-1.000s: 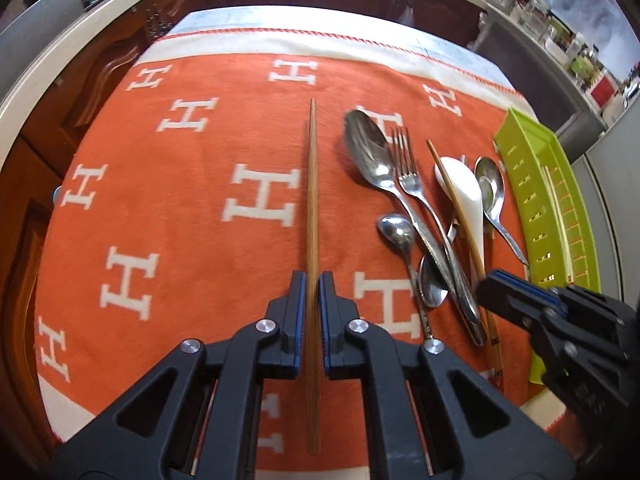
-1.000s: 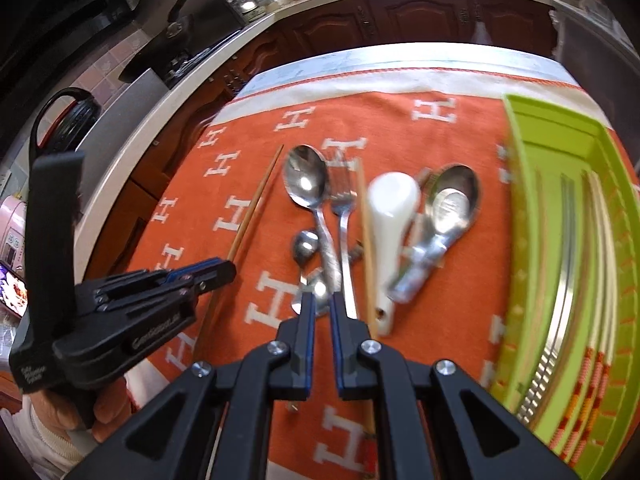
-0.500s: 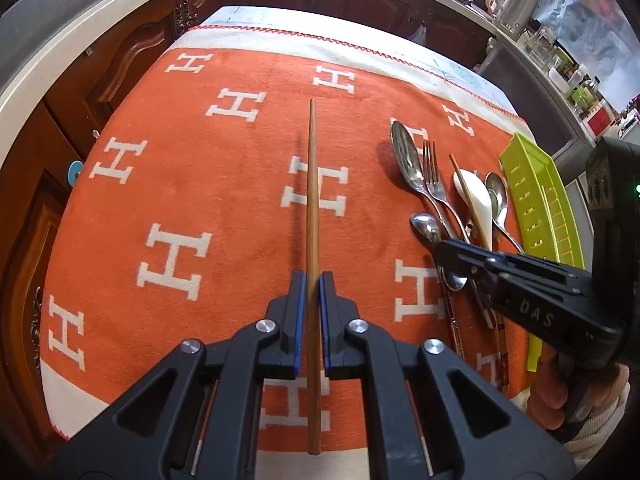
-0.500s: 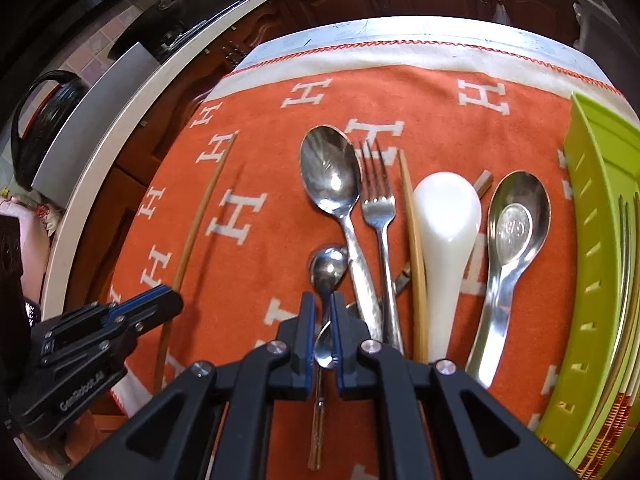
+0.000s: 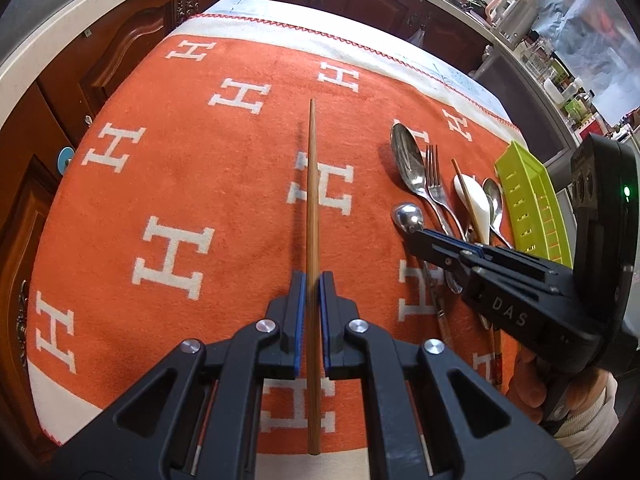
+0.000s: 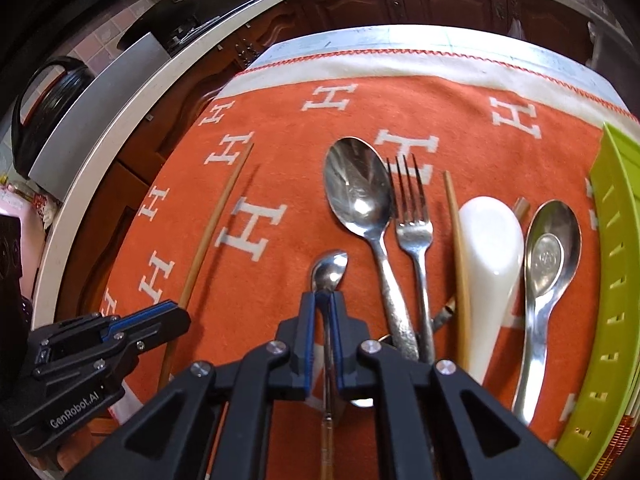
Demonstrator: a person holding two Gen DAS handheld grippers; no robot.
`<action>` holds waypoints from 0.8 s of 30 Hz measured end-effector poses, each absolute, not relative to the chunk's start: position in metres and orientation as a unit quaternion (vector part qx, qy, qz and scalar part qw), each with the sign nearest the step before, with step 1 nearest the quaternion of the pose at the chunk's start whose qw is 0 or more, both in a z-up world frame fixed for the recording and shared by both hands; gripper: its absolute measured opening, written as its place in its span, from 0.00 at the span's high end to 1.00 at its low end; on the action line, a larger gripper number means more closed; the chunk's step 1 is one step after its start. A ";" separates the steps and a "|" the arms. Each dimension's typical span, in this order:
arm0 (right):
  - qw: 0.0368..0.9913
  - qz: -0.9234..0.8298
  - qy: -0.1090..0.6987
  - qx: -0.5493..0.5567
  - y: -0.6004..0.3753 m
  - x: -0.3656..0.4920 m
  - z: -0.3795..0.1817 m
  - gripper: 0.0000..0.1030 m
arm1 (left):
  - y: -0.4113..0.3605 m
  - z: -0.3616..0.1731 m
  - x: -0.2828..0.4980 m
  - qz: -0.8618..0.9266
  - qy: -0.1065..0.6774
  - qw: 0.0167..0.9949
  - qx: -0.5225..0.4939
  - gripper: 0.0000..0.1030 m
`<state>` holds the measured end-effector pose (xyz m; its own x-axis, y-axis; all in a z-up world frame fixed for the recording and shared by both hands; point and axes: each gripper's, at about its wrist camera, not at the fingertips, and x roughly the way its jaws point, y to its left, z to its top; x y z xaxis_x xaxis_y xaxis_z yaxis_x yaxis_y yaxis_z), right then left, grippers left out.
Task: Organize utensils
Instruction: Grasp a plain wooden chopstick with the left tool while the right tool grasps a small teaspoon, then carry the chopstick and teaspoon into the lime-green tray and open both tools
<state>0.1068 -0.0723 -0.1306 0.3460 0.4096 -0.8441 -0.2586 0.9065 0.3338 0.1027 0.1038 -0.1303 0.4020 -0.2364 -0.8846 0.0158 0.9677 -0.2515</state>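
Observation:
My left gripper (image 5: pixel 313 280) is shut on a long wooden chopstick (image 5: pixel 312 184), held a little above the orange cloth (image 5: pixel 180 168) with its shadow beside it. In the right wrist view the chopstick (image 6: pixel 216 232) and left gripper (image 6: pixel 176 316) show at the left. The jaws of my right gripper (image 6: pixel 325 296) are closing on the neck of a small steel spoon (image 6: pixel 330 266) lying on the cloth, with the thin handle running back between the pads. From the left wrist view, the right gripper (image 5: pixel 418 236) points at that spoon (image 5: pixel 408 216).
Right of the small spoon lie a large spoon (image 6: pixel 356 184), a fork (image 6: pixel 414 232), a second chopstick (image 6: pixel 456 240), a white ceramic spoon (image 6: pixel 492 248) and a steel soup spoon (image 6: pixel 552 248). A green slotted tray (image 6: pixel 616 280) holding chopsticks stands at the far right. Wooden cabinets ring the table.
The left gripper carried the chopstick to the left, away from the utensil row. The right gripper shifted left and lower from the fork handle onto the small spoon, and its jaws narrowed around it.

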 end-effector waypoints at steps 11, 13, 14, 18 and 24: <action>0.828 0.203 0.523 0.006 -0.050 0.098 -0.130 0.97 | 0.105 -0.126 0.101 -0.072 0.536 0.835 -0.104 0.96; 0.830 0.200 0.521 0.001 -0.048 0.098 -0.129 0.97 | 0.104 -0.124 0.100 -0.071 0.534 0.836 -0.102 0.96; 0.829 0.199 0.522 0.003 -0.049 0.098 -0.129 0.97 | 0.104 -0.122 0.100 -0.070 0.534 0.837 -0.101 0.96; 0.829 0.201 0.522 0.025 -0.055 0.094 -0.122 0.98 | 0.102 -0.109 0.095 -0.072 0.525 0.842 -0.096 0.96; 0.834 0.212 0.504 0.076 -0.081 0.080 -0.095 0.98 | 0.089 -0.086 0.087 -0.087 0.515 0.847 -0.093 0.96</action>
